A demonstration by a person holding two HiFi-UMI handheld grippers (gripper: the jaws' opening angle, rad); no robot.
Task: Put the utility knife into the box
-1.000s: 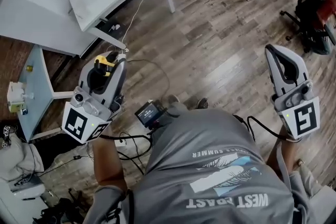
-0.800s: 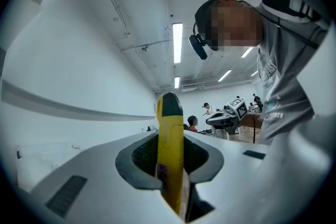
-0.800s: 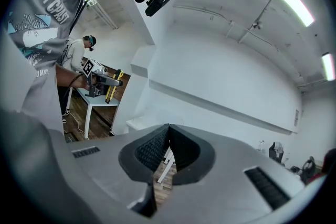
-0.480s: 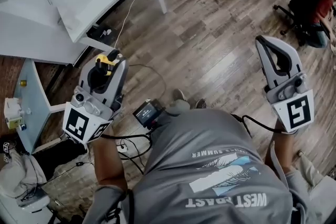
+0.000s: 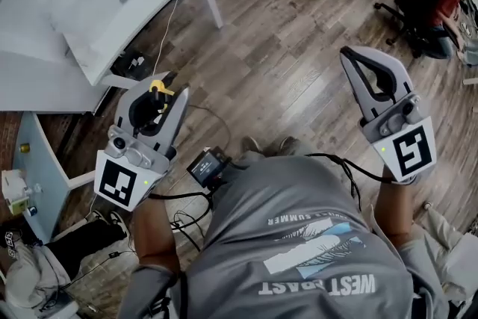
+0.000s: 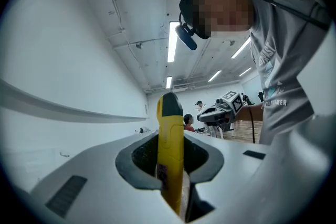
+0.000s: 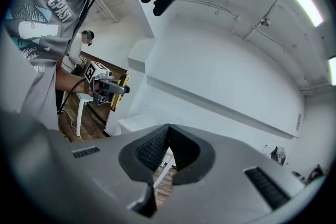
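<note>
Wood-plank floor — left claw clamps yellow utility knife; right claw seemingly closed.

Yellow-blk utility knife; white left gripper, right gripper, blk/wht markers; grey shirt; brown plank floor.

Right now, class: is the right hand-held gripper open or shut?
Shut and empty. In its own view, the right hand-held gripper has its jaw tips meeting, and only the wooden floor shows through the gap below them.
</note>
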